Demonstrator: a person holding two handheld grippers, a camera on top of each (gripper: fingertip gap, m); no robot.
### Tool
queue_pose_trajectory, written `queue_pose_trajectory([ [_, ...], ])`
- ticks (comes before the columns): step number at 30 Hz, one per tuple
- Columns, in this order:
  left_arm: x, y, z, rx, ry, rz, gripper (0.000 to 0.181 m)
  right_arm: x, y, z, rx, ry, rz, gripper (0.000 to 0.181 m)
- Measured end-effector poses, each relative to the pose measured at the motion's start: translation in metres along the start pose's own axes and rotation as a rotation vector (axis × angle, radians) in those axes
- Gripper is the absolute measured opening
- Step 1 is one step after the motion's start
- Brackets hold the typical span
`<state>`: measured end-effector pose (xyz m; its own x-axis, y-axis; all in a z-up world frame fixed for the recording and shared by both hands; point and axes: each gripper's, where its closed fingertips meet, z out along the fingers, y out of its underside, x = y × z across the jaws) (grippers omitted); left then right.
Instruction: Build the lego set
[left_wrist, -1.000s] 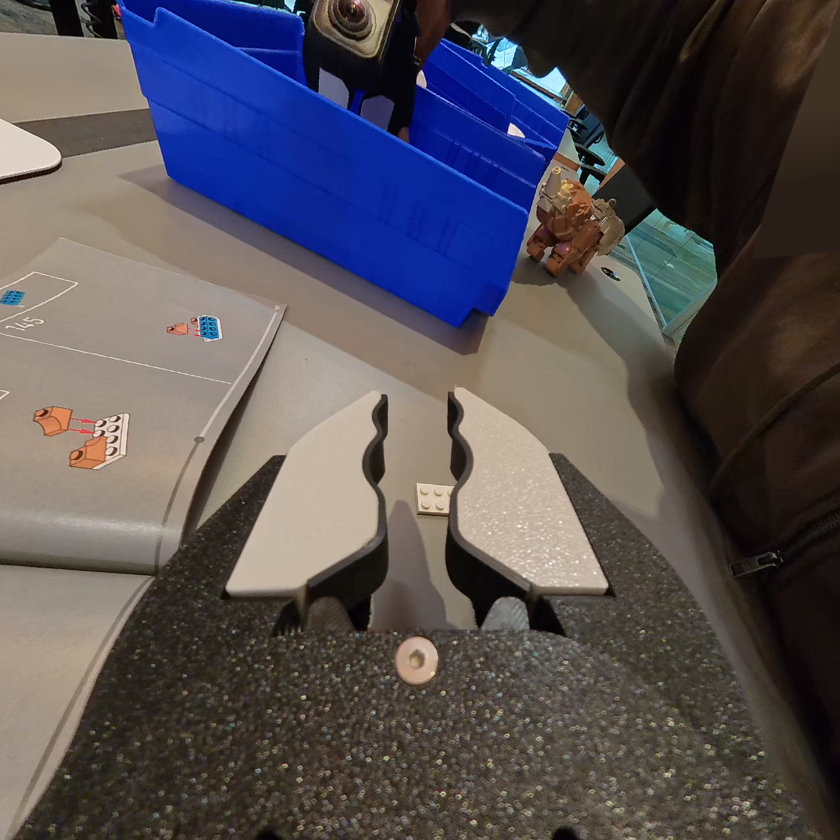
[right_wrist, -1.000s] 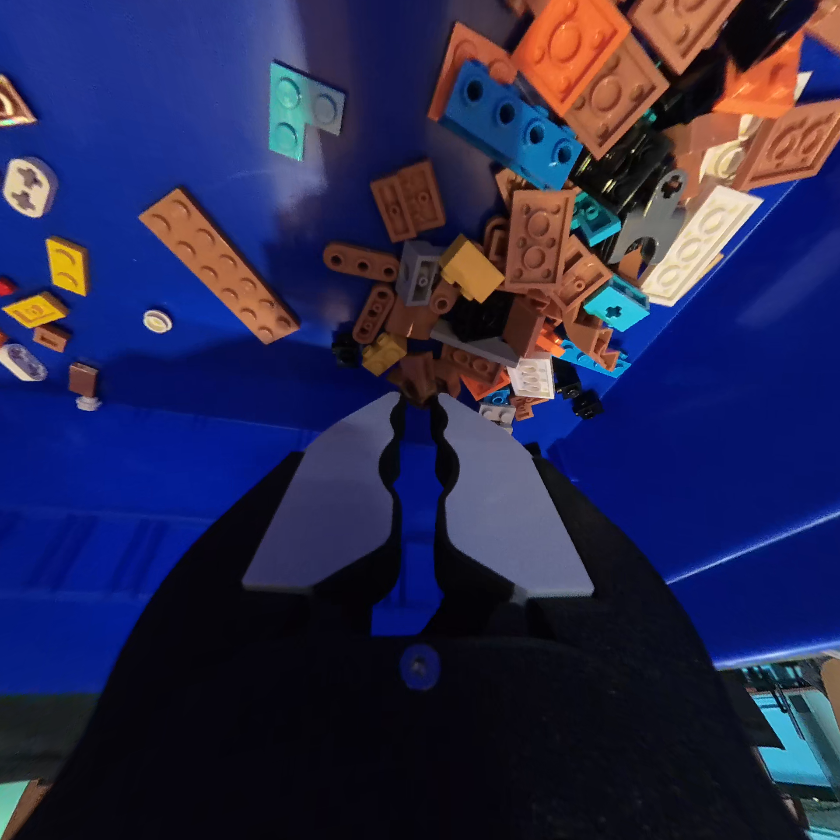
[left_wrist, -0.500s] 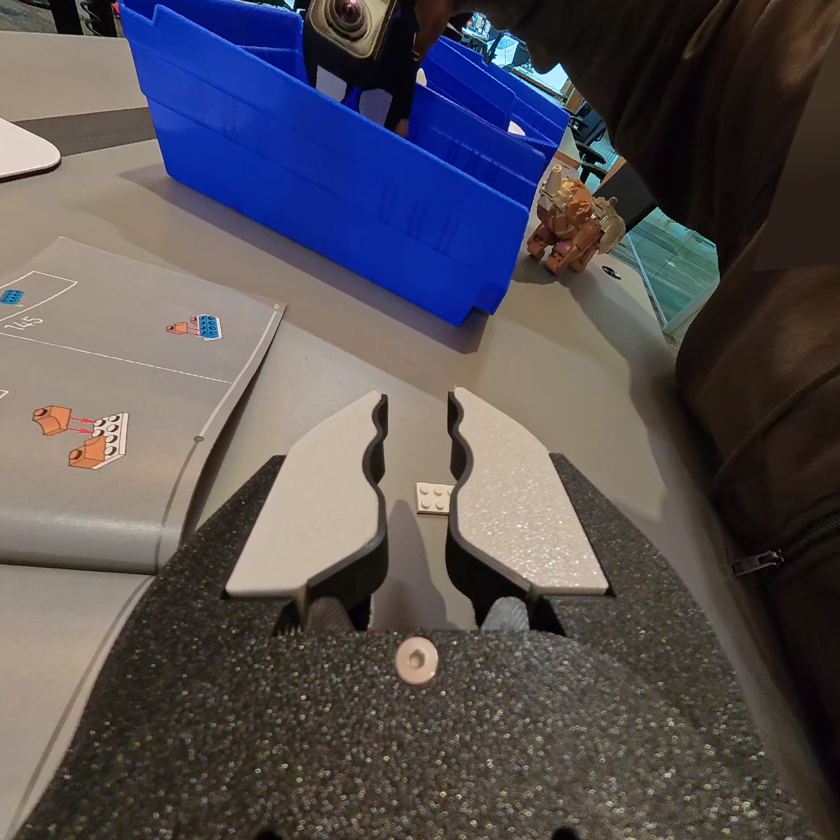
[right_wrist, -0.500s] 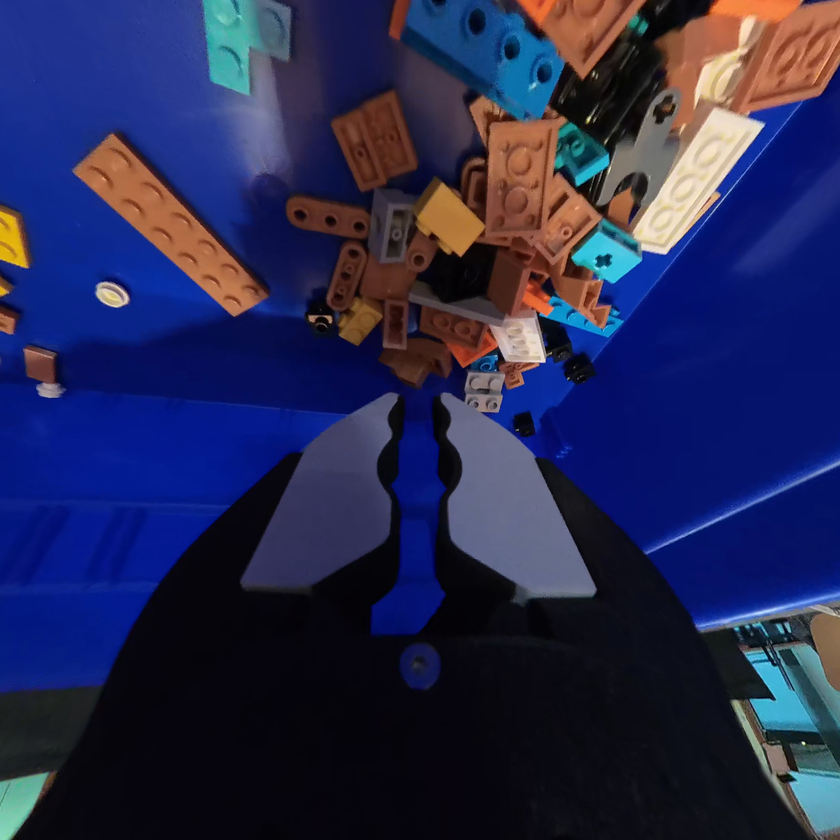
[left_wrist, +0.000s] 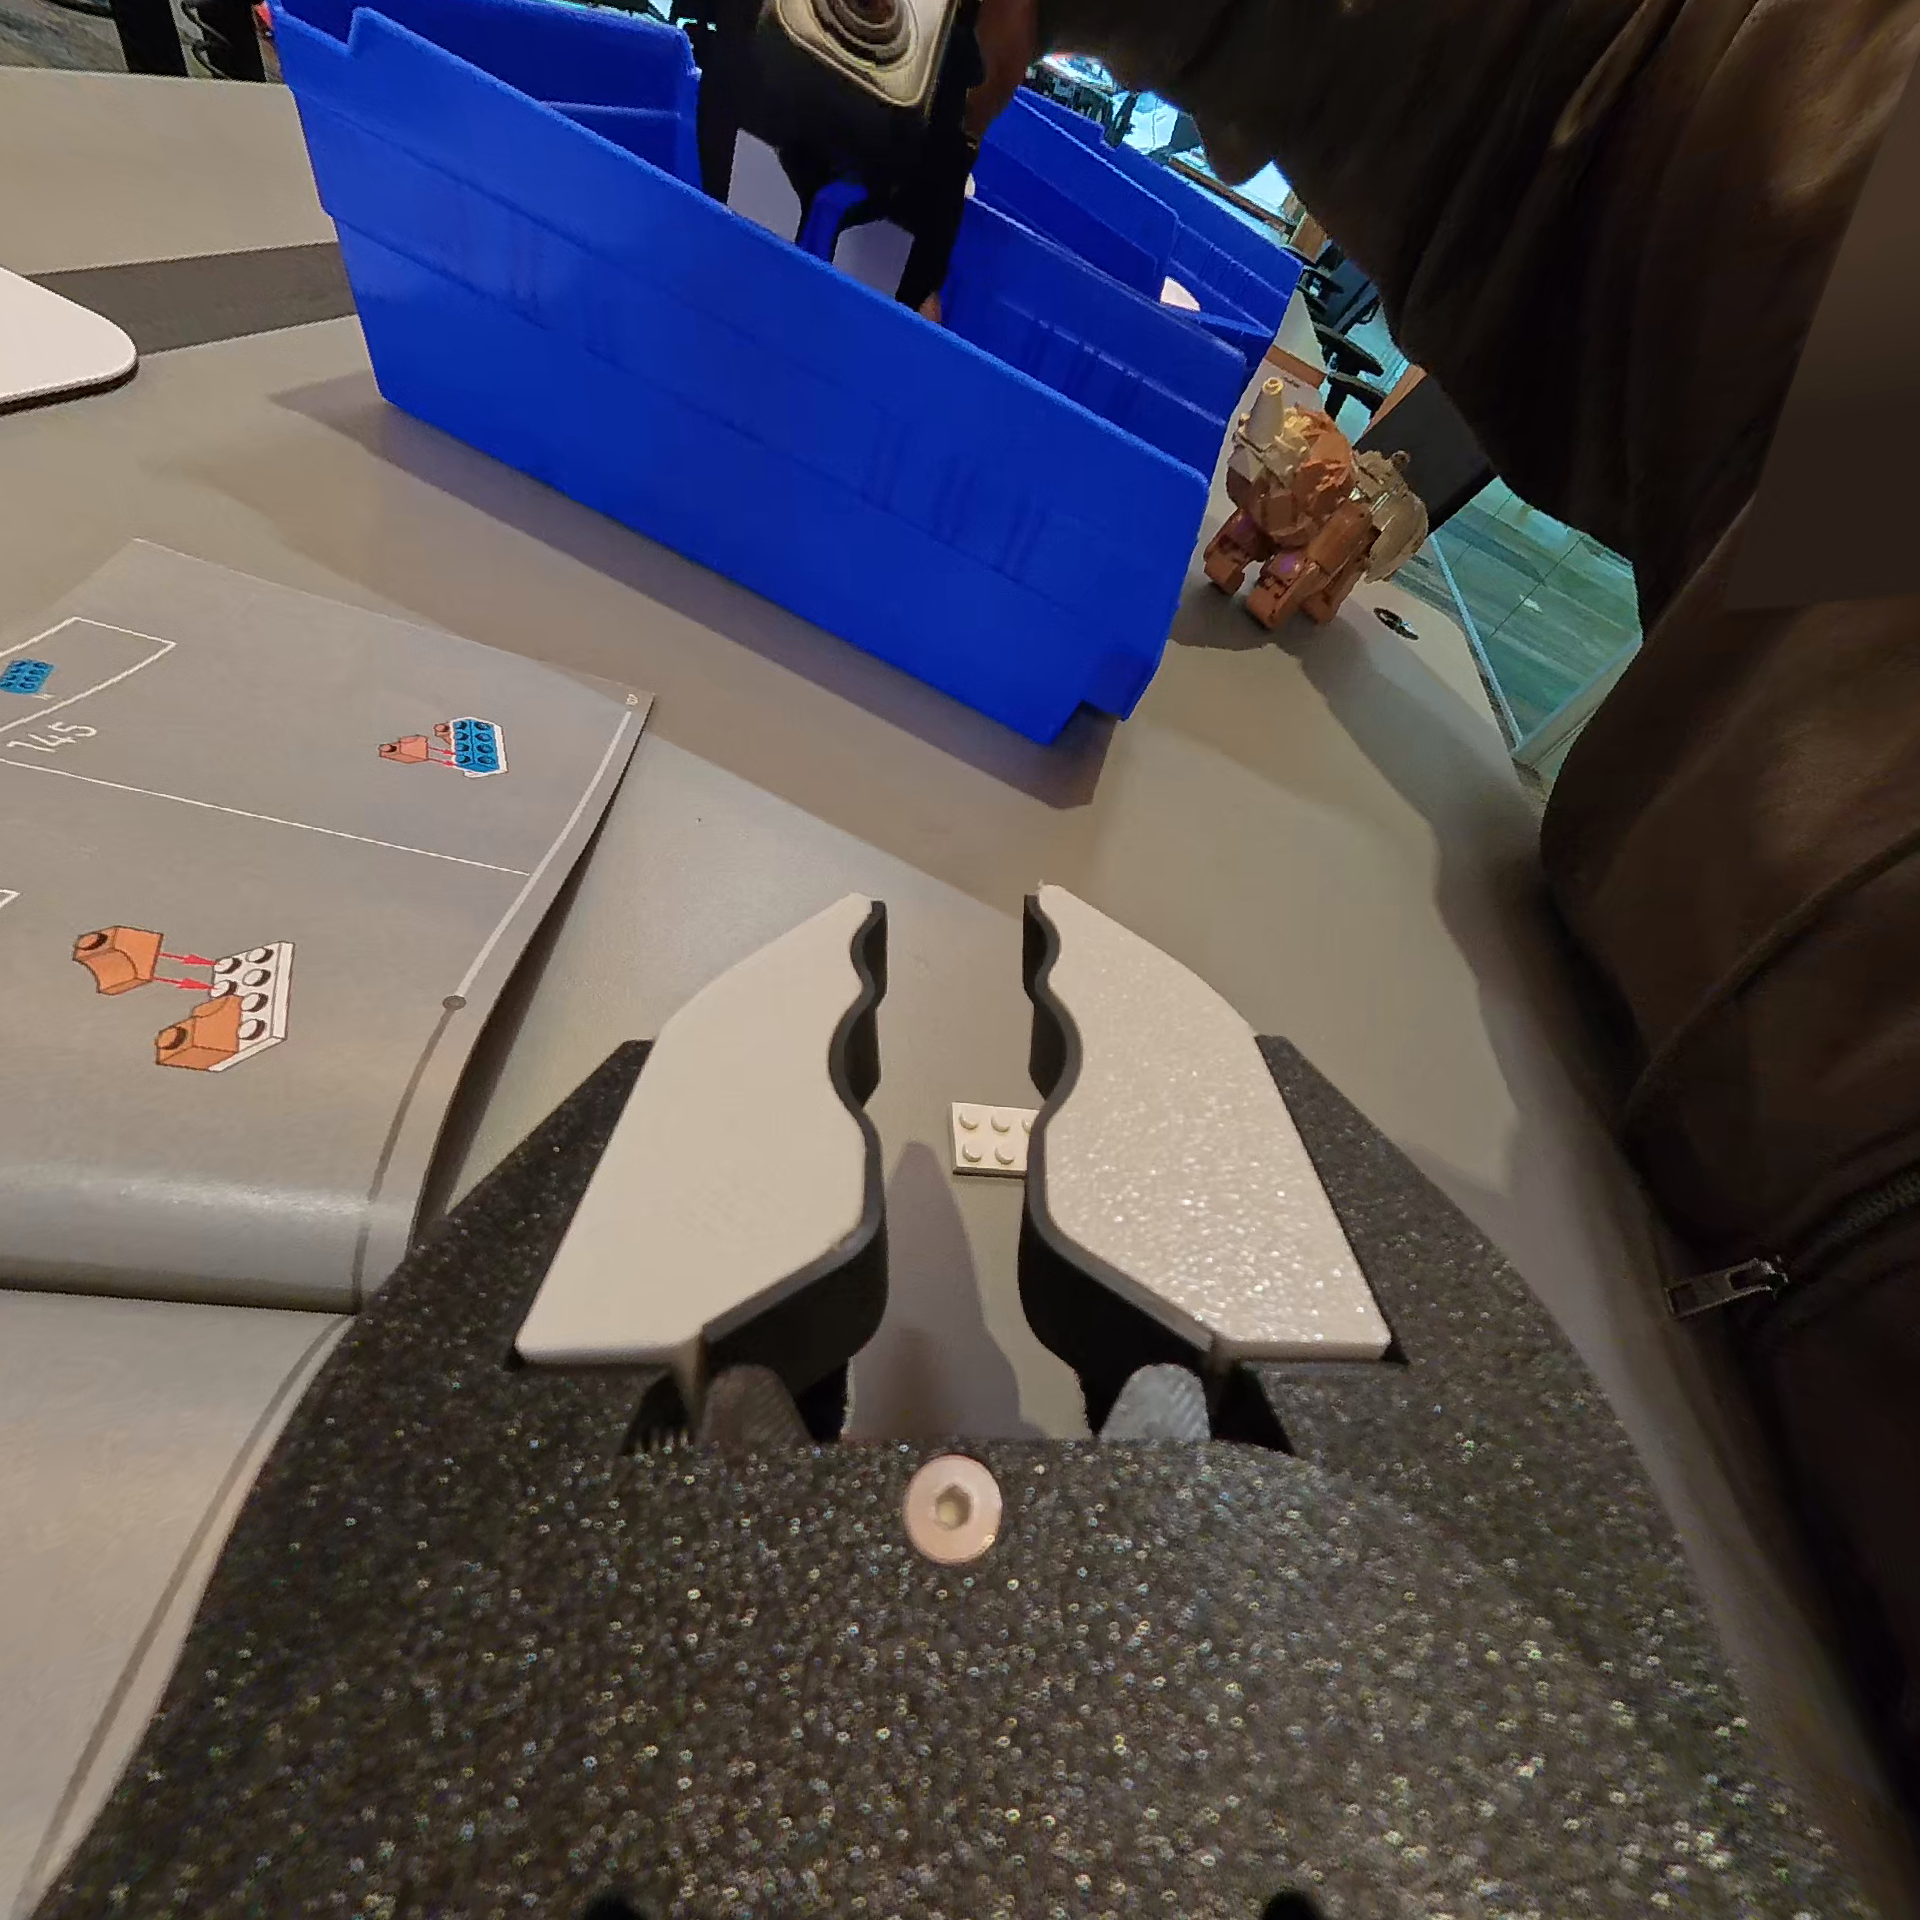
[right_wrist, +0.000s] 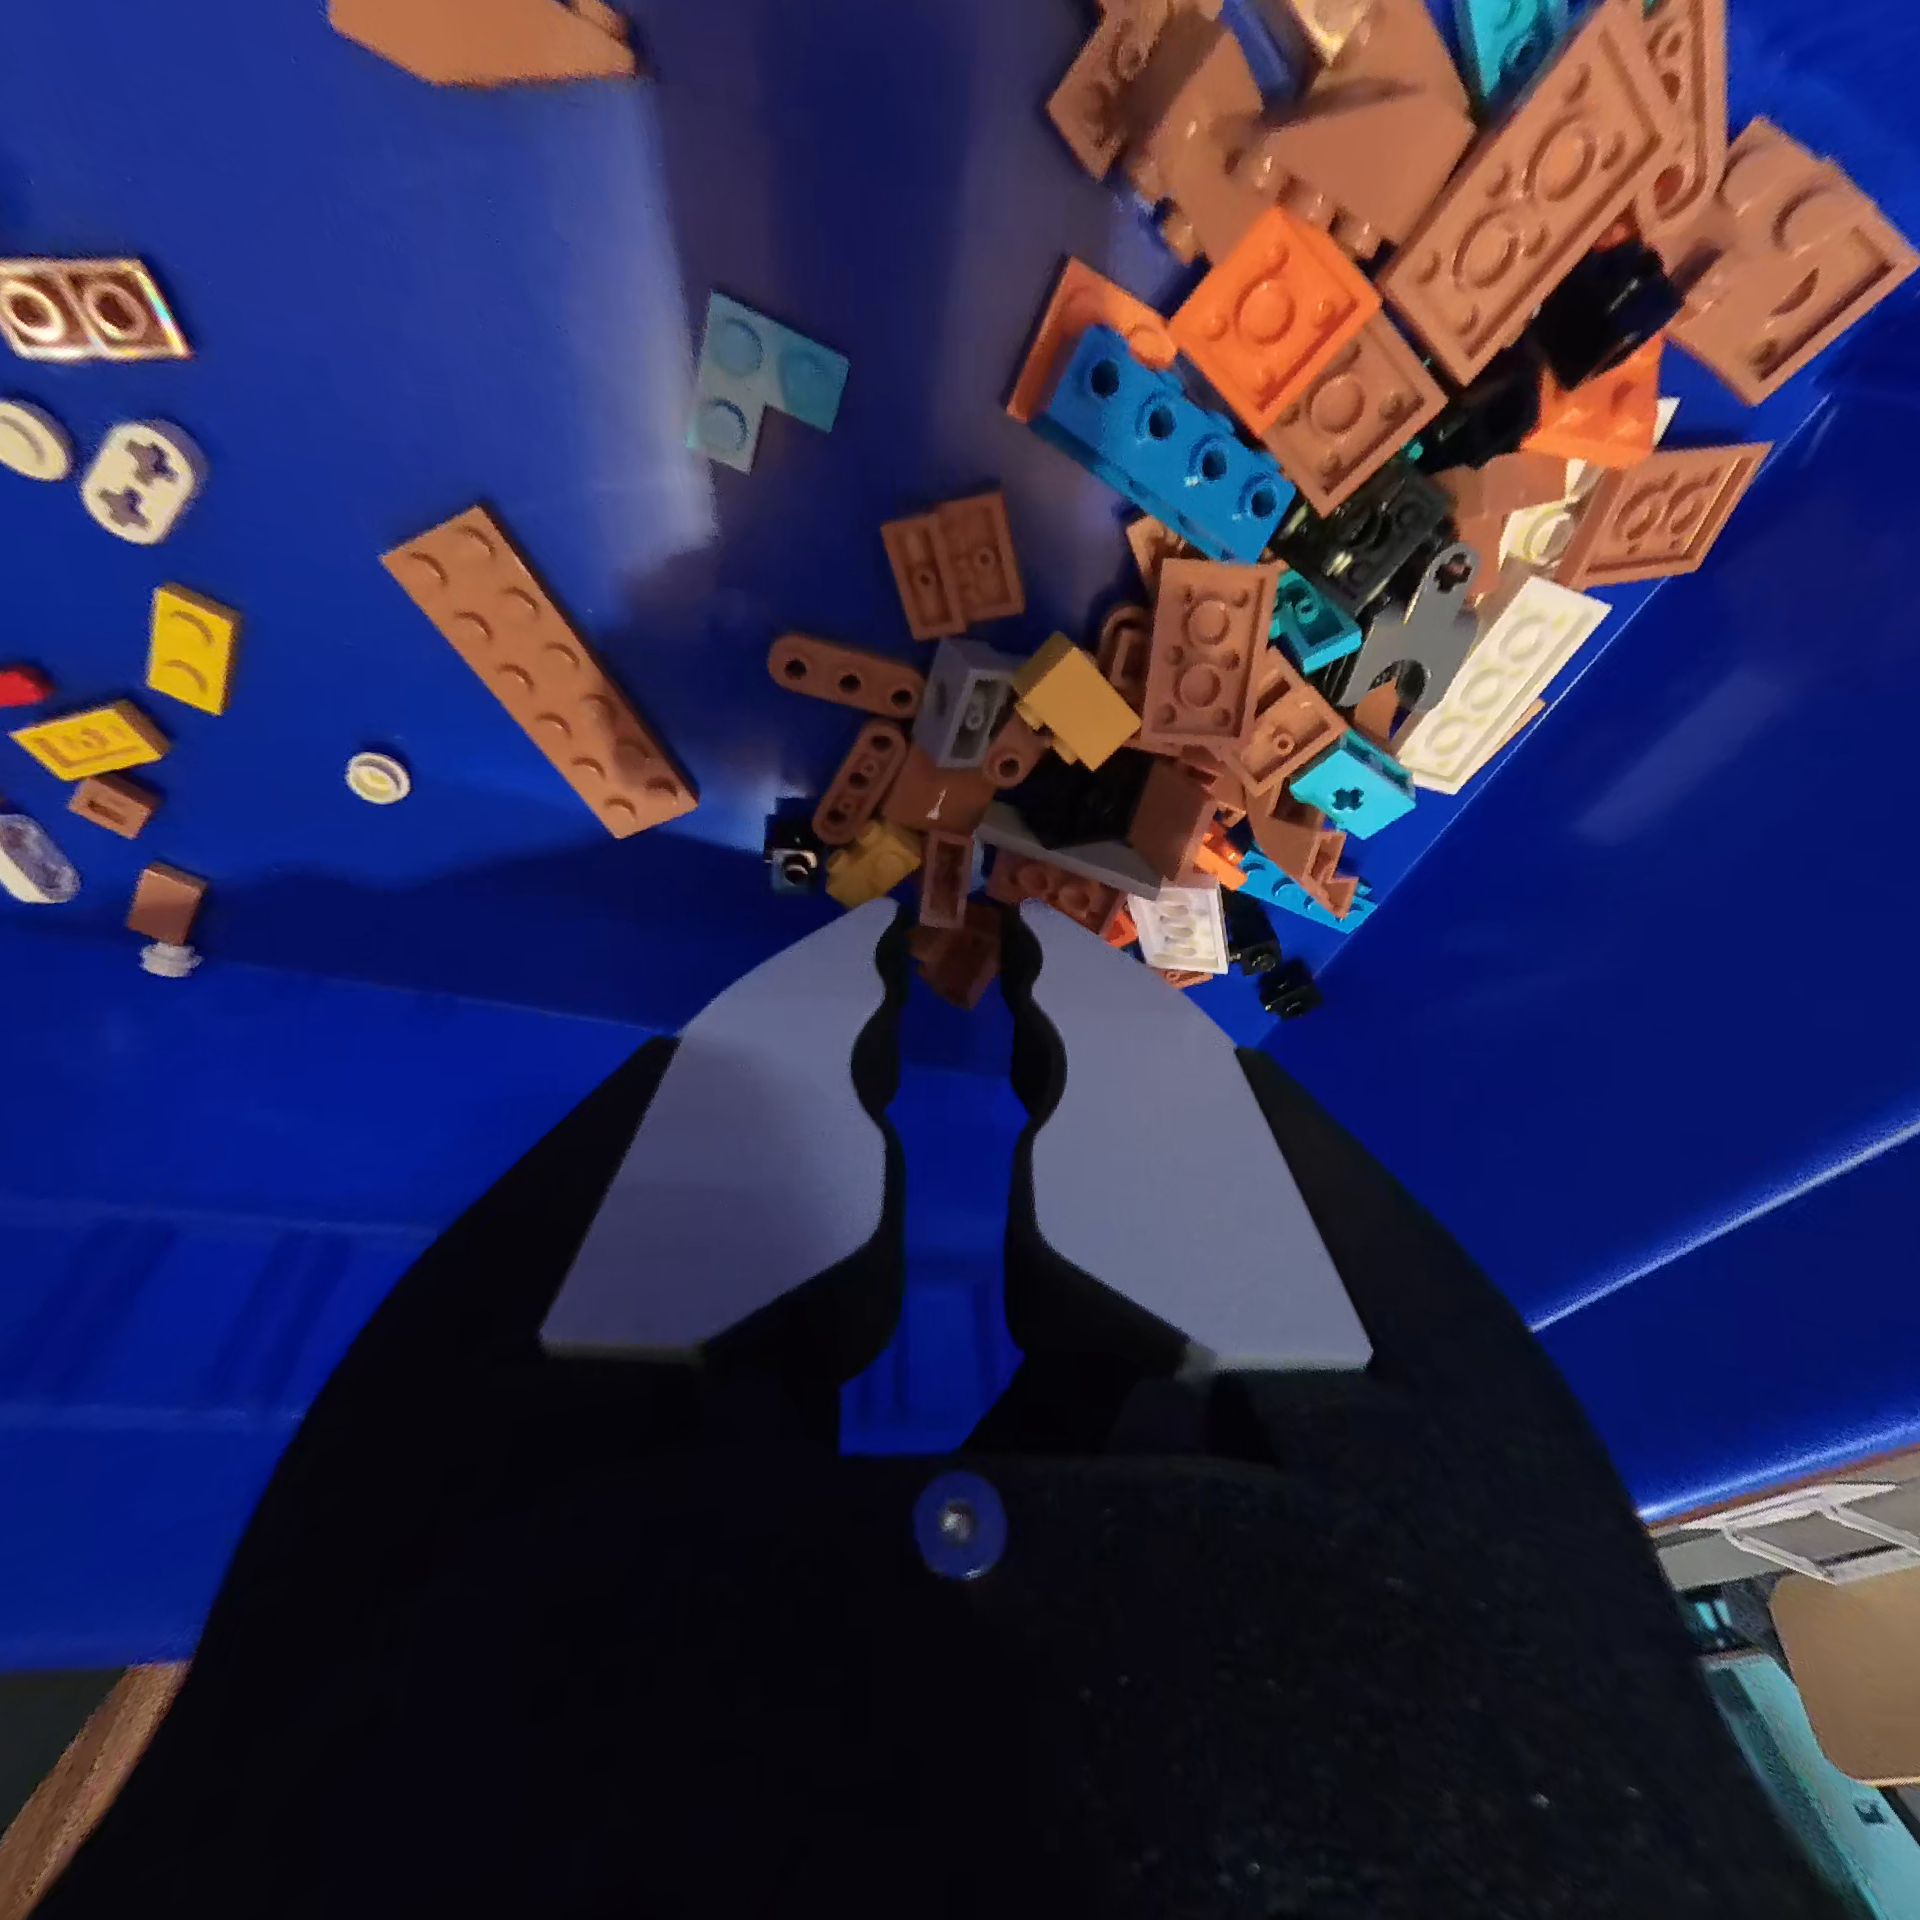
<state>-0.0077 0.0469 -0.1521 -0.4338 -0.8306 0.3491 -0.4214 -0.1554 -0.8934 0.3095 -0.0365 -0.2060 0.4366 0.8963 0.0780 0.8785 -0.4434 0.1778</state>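
Right gripper (right_wrist: 958, 914) reaches into the blue plastic bin (right_wrist: 1558, 1091) of mixed bricks, fingers narrowly pinching a small brown brick (right_wrist: 961, 961); left gripper (left_wrist: 954, 925) parted, empty.

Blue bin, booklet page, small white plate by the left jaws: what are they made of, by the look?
Big blue bin: apparently moulded rigid plastic, semi-gloss; ribbed walls and soft highlights.
Grey instruction booklet: looks like coated paper, satin; printed diagrams, the page curves at its fold.
Small white studded plate: probably hard plastic, smooth; crisp moulded studs. It lies on the grey table.
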Motion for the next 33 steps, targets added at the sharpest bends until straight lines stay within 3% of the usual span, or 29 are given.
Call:
queue_pose_trajectory([
  [10,0.0,0.0,0.0,0.002,0.002,-0.002,0.025,-0.001,0.0,-0.006,0.008,-0.01,0.022,0.01],
  [16,-0.002,-0.002,-0.002,0.016,-0.002,-0.008,0.025,-0.007,-0.021,-0.053,0.173,0.019,0.131,0.009],
  [21,-0.007,0.002,-0.005,-0.004,-0.042,-0.012,0.025,-0.043,-0.098,-0.118,0.404,0.019,0.115,0.009],
  [25,-0.012,0.003,-0.007,-0.015,-0.068,-0.025,0.025,-0.082,-0.173,-0.145,0.479,-0.037,-0.002,0.009],
  [29,-0.014,0.007,-0.009,-0.038,-0.079,-0.034,0.025,-0.102,-0.238,-0.146,0.471,-0.056,-0.098,0.009],
  [33,-0.015,0.013,-0.012,-0.079,-0.091,-0.028,0.025,-0.116,-0.281,-0.124,0.408,-0.076,-0.164,0.009],
])
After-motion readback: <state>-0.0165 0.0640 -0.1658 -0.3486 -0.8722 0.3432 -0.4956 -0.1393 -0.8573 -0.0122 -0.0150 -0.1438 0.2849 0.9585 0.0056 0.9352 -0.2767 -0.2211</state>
